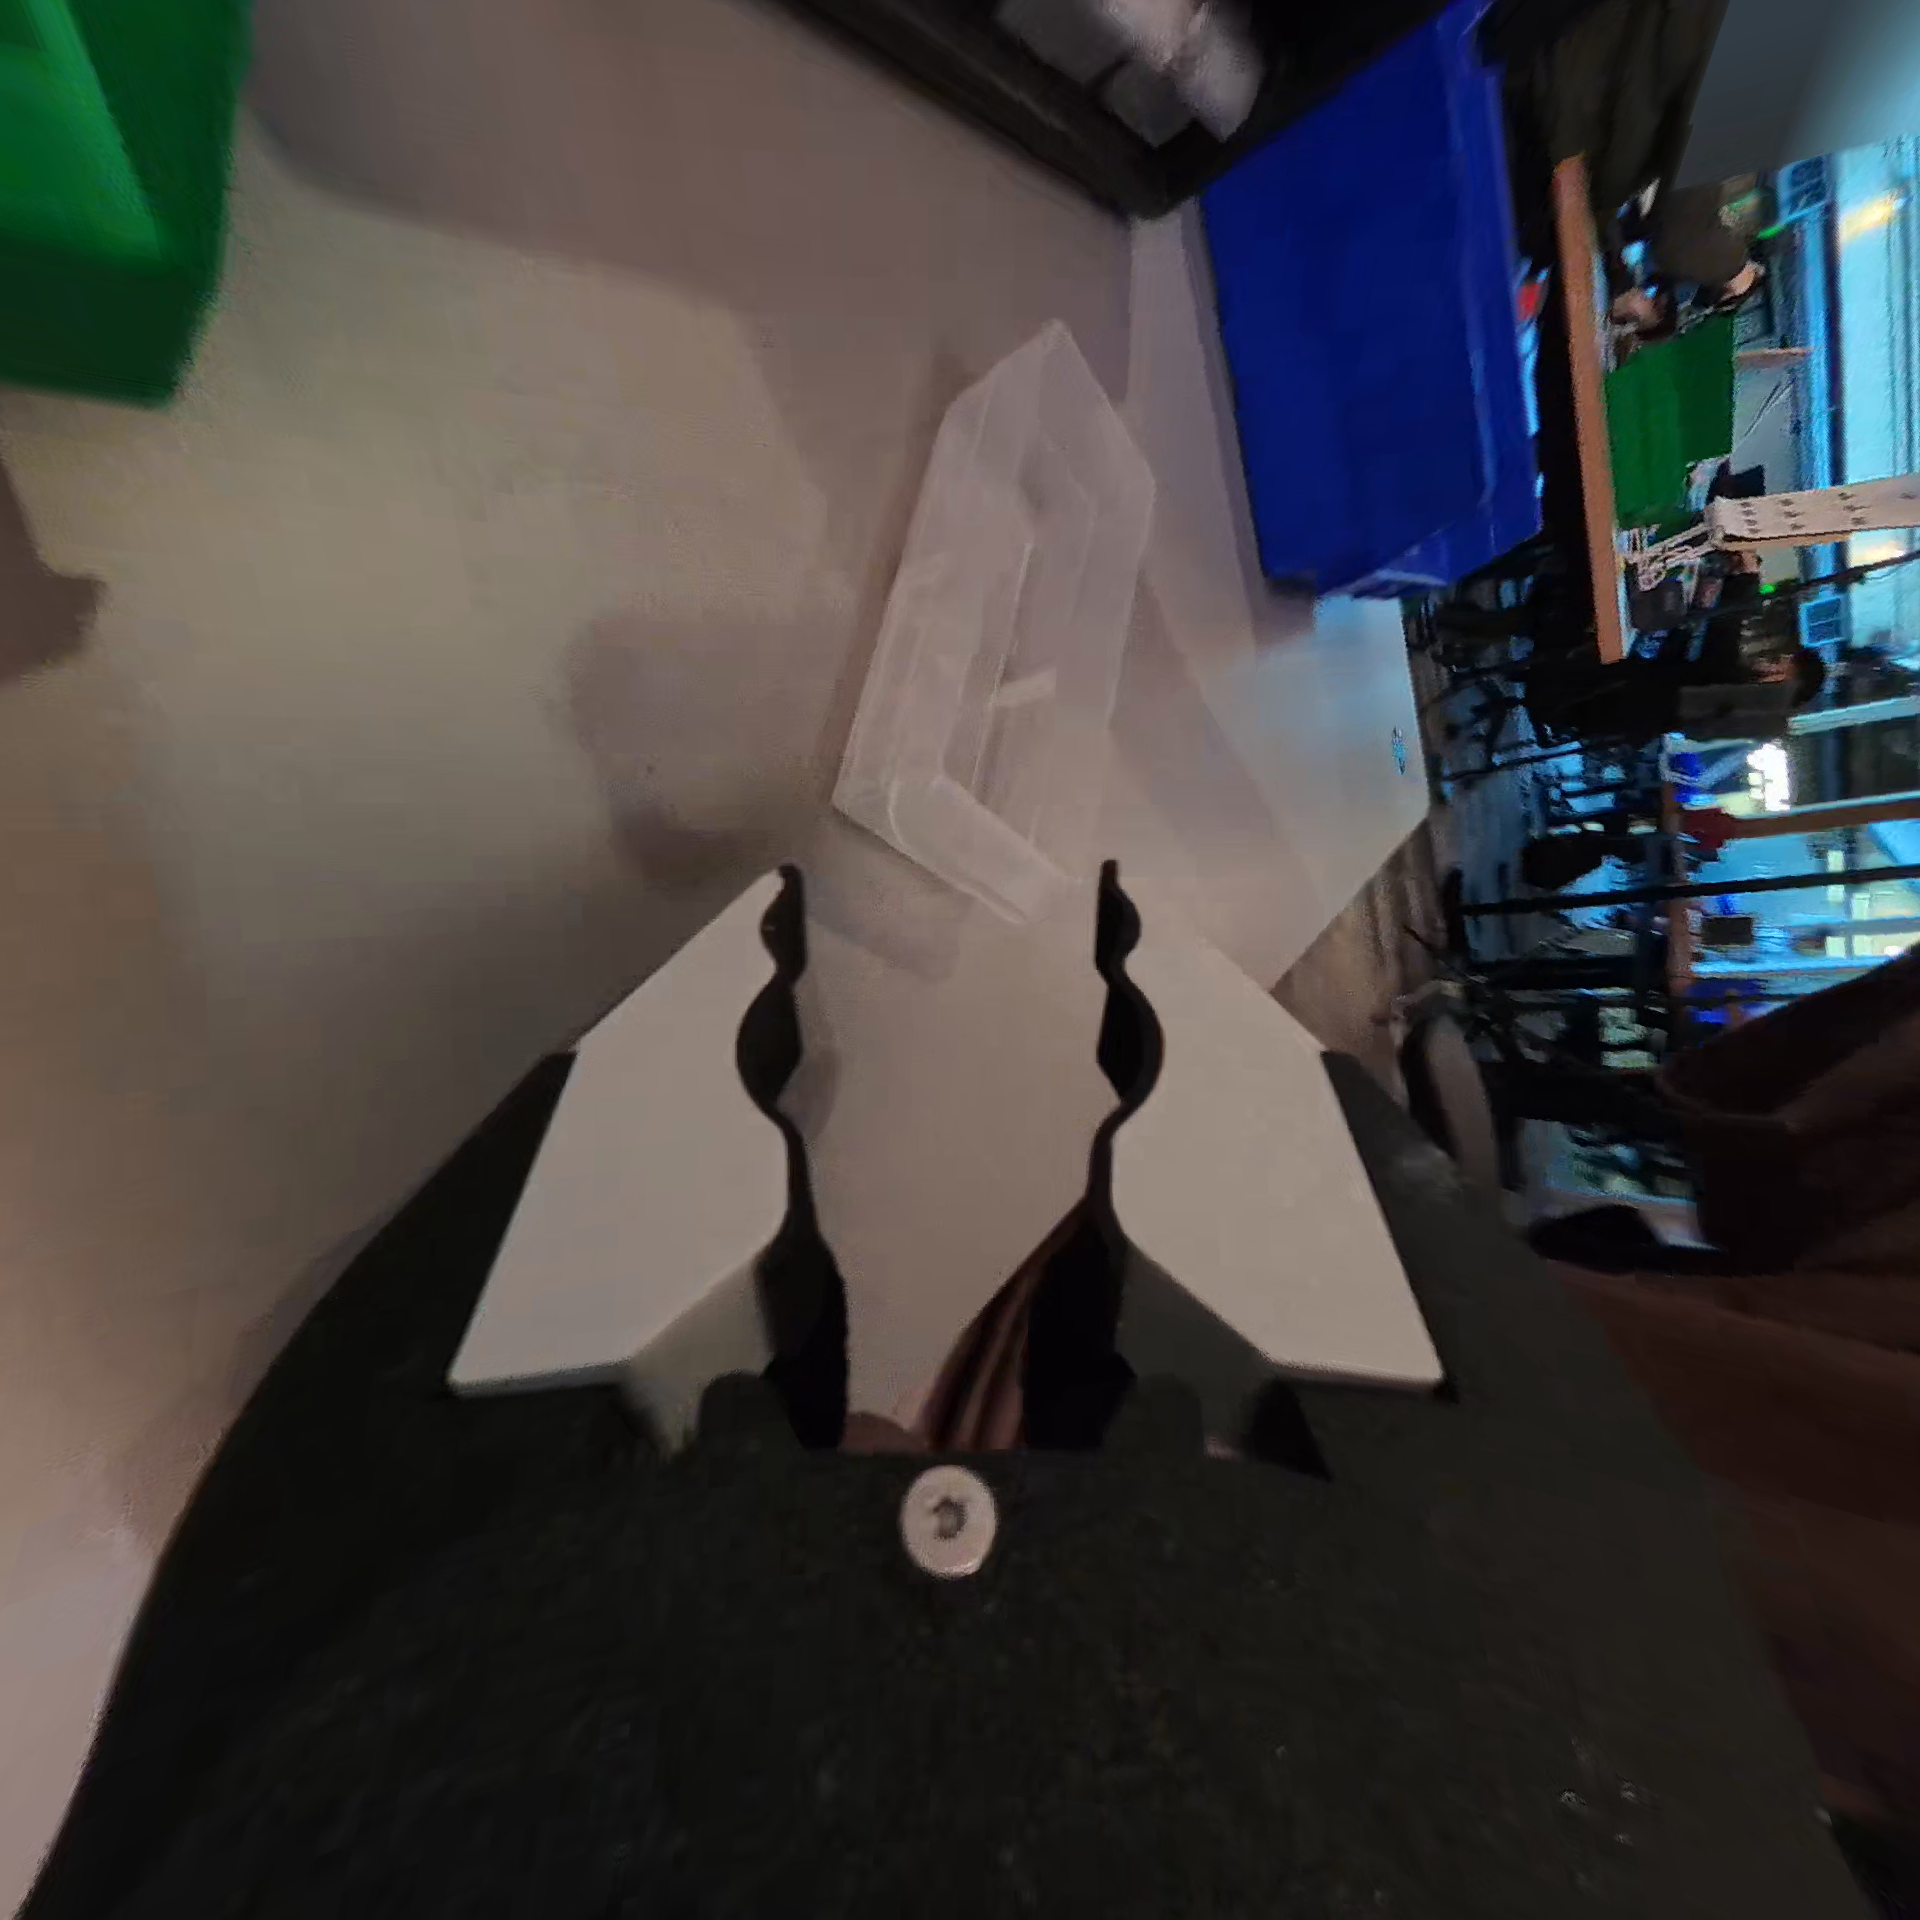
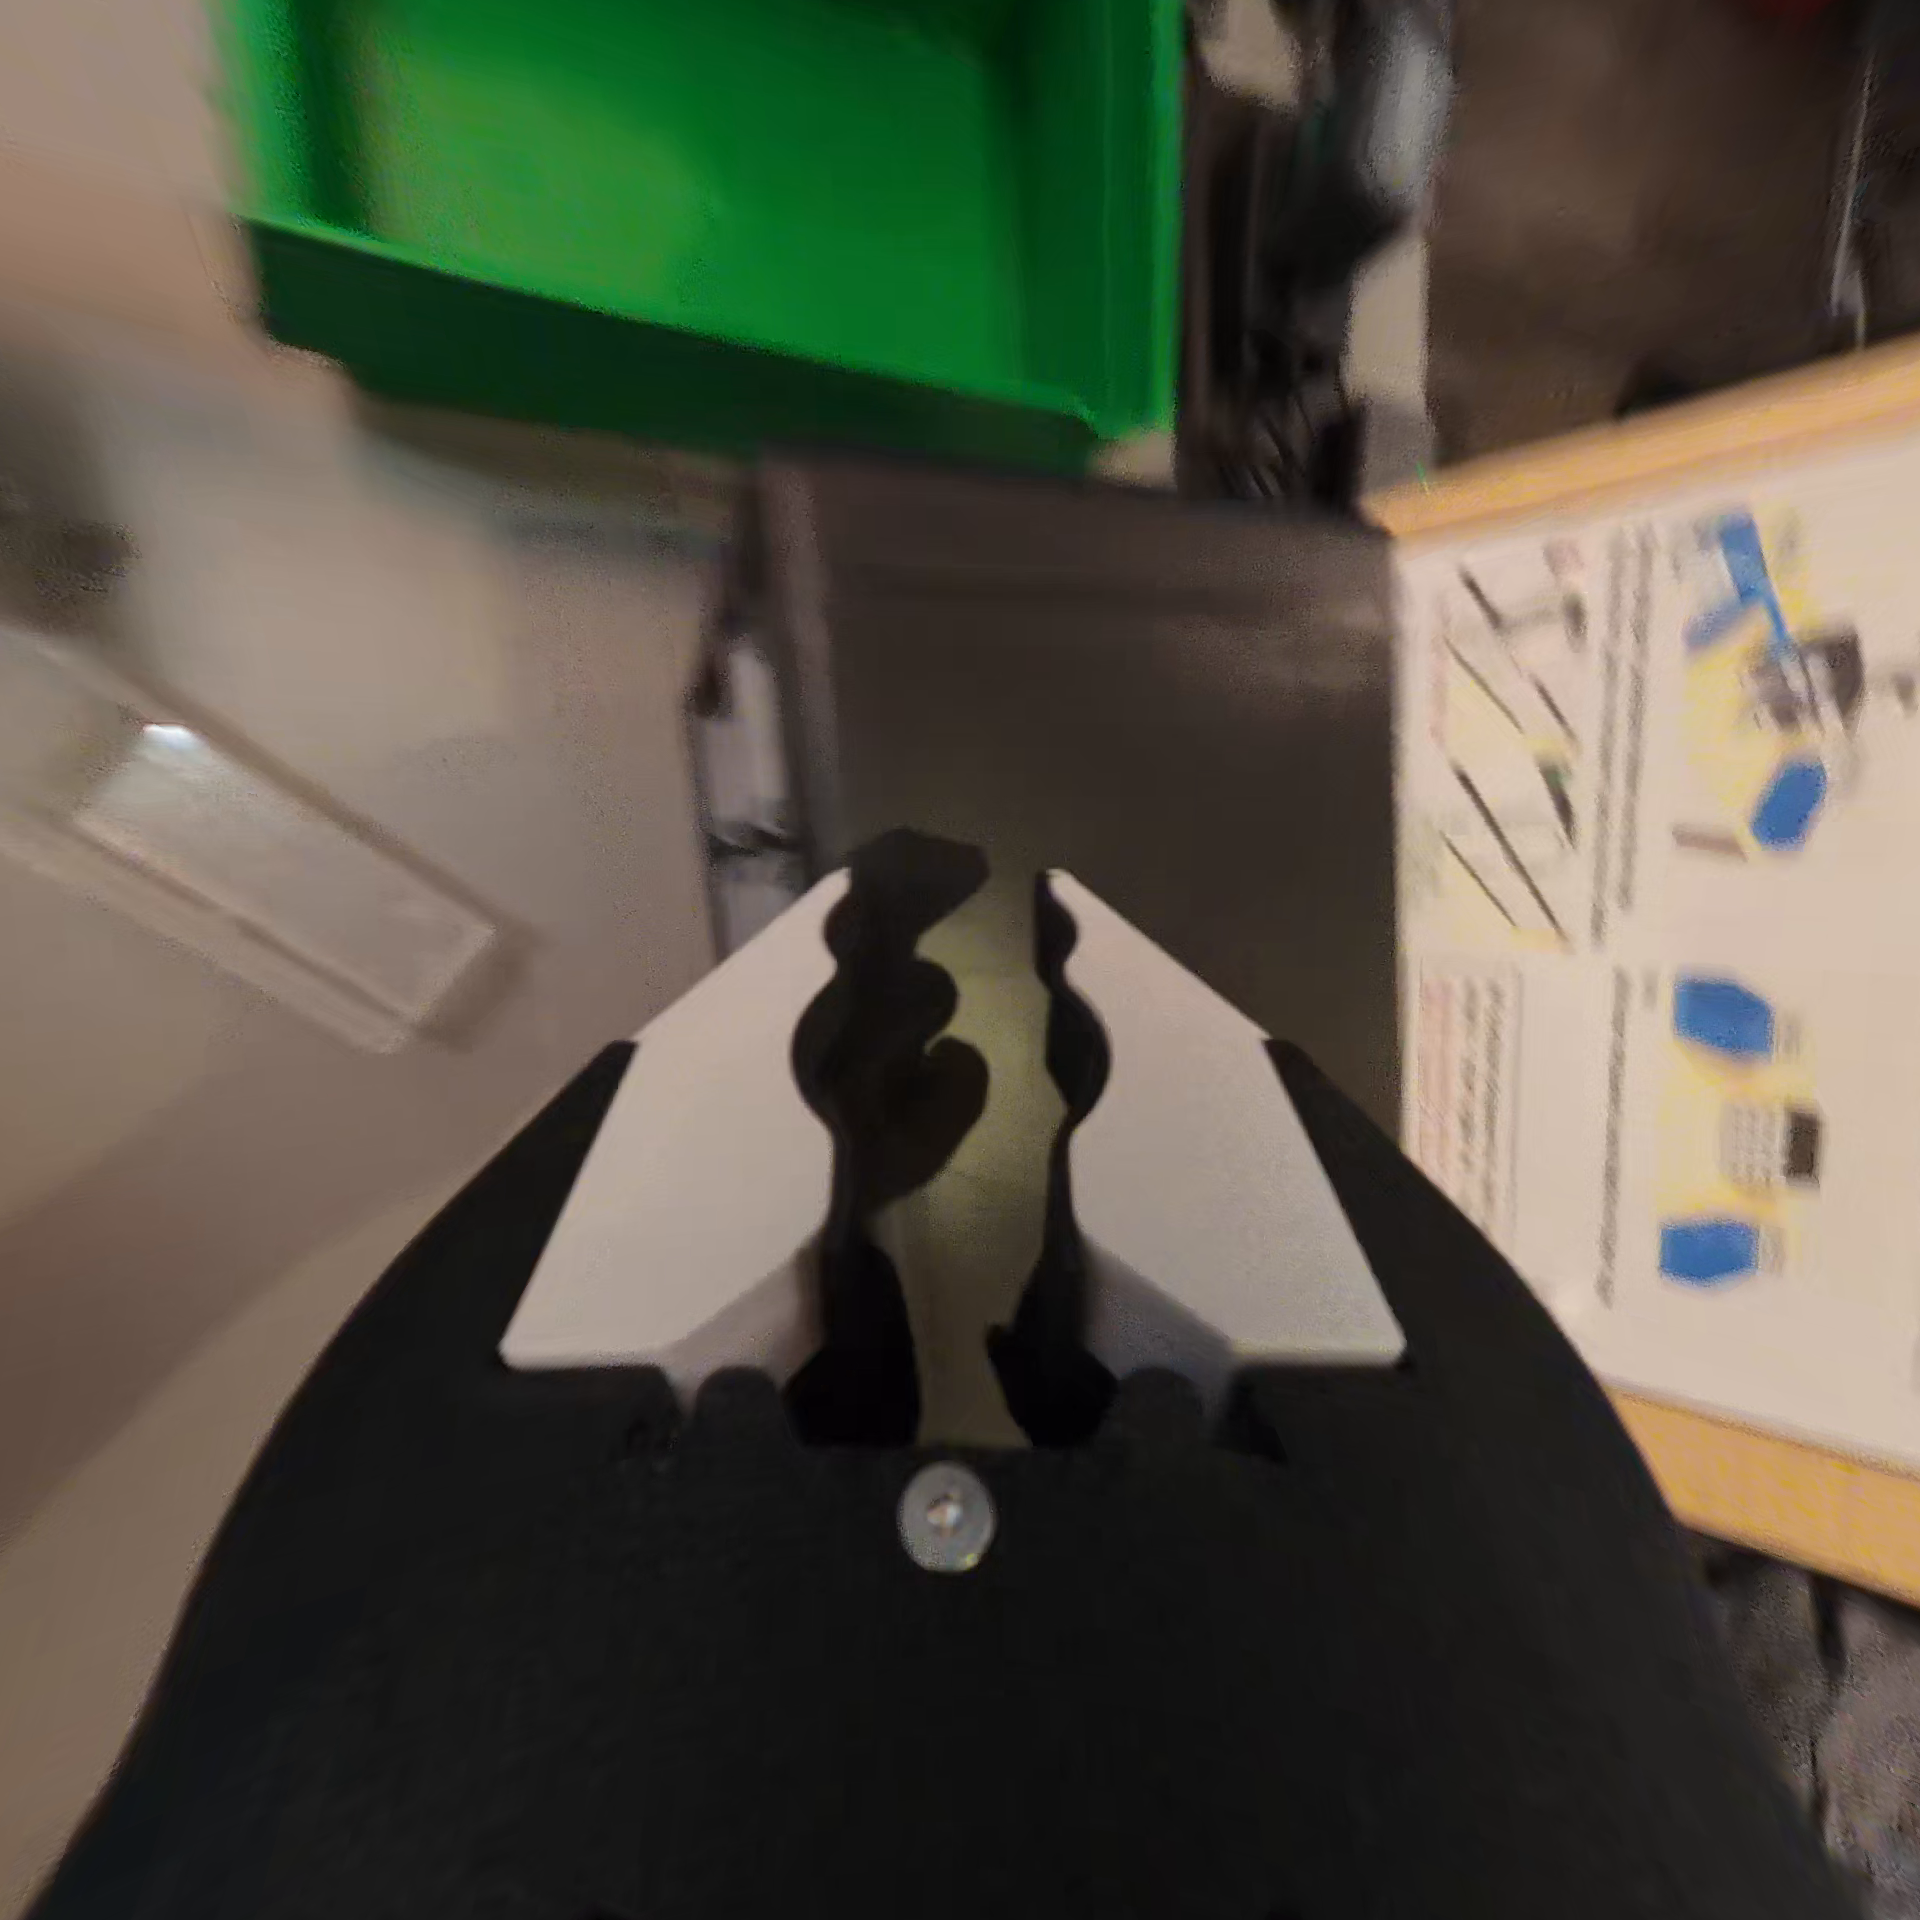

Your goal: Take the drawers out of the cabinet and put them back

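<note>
A clear plastic drawer [image 1: 997, 623] lies on the white table [image 1: 468, 571] just ahead of my left gripper [image 1: 948, 883], which is open and empty. The same drawer shows blurred at the left of the right wrist view [image 2: 260, 883]. The dark grey cabinet [image 2: 1091, 675] stands right in front of my right gripper [image 2: 987, 862]. Its jaws are close together around a pale strip [image 2: 987, 1039]; I cannot tell what the strip is. A dark box [image 1: 1039, 94] at the top edge may be the cabinet.
A green bin [image 2: 727, 208] stands behind the cabinet and also shows in the left wrist view [image 1: 94, 187]. A blue bin [image 1: 1371, 364] is at the table's far side. A printed board with a wooden rim [image 2: 1662, 935] lies right of the cabinet. A brown sleeve [image 1: 1818, 1247] is nearby.
</note>
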`<state>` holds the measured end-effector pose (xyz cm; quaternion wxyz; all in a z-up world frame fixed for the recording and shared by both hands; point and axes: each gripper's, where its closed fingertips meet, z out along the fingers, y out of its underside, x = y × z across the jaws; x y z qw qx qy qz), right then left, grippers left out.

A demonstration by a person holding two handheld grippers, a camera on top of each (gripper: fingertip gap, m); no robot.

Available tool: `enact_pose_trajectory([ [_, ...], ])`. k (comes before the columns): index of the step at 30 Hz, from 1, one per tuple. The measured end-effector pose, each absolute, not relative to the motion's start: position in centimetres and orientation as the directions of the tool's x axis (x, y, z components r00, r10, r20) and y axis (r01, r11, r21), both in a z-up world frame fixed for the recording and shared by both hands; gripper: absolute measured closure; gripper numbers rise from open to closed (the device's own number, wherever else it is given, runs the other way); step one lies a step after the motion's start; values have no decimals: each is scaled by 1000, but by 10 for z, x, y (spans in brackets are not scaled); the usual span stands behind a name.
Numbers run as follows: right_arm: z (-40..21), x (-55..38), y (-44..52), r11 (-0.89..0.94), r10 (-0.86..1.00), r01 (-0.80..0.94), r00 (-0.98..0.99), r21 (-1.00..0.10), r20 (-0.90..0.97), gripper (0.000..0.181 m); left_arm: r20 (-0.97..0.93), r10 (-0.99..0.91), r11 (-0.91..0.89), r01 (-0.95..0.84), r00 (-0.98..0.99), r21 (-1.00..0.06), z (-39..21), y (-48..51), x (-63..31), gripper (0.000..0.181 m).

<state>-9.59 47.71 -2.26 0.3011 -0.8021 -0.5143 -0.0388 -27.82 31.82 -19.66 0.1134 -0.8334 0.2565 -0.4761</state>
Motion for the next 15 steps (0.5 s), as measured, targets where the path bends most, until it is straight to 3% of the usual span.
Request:
enact_pose_trajectory([
  [3,-35,-157,408,-86,897,860,287,-503,336,114,599,-687,-714,-229,410,-662,-174,322,-295,120],
  [6,-88,-192,348,39,958,898,91,-438,272,108,463,-761,-588,-182,454,-788,-163,319,-310,123],
  [11,-185,-188,324,144,978,969,-109,-202,177,107,262,-855,-410,-274,447,-870,-154,321,-313,127],
  [15,-211,-196,330,186,976,970,-165,-154,140,106,398,-838,-499,-229,373,-836,-153,310,-305,129],
])
